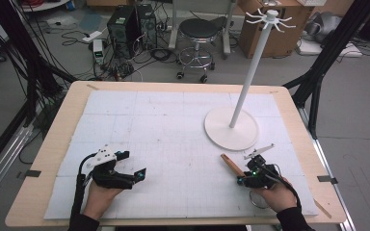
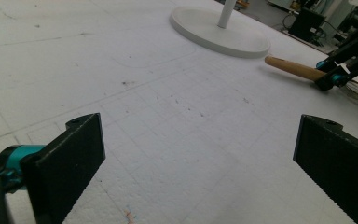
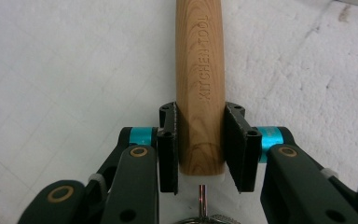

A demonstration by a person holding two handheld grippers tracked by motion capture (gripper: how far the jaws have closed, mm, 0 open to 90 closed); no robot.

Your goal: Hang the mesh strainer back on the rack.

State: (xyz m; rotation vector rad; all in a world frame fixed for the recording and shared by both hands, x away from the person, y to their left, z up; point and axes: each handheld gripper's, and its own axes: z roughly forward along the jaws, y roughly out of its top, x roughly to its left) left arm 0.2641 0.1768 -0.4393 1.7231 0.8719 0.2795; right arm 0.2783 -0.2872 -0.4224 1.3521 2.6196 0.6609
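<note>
Your right gripper [image 3: 200,149] clamps the wooden handle [image 3: 200,88] lying on the white mat [image 1: 164,125] just beside the stand base [image 1: 231,129], while your left gripper [image 2: 200,154] rests wide open and empty, well apart.

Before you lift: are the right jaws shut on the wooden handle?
Shut: right gripper has both pads against the wooden handle.

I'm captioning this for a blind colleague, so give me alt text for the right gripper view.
Seen from just behind its own jaws, the right gripper clamps the lower end of a wooden handle stamped KITCHEN TOOL, which runs straight up the frame. The handle lies on a white gridded mat, and a thin metal stem pokes out below its end.
</note>
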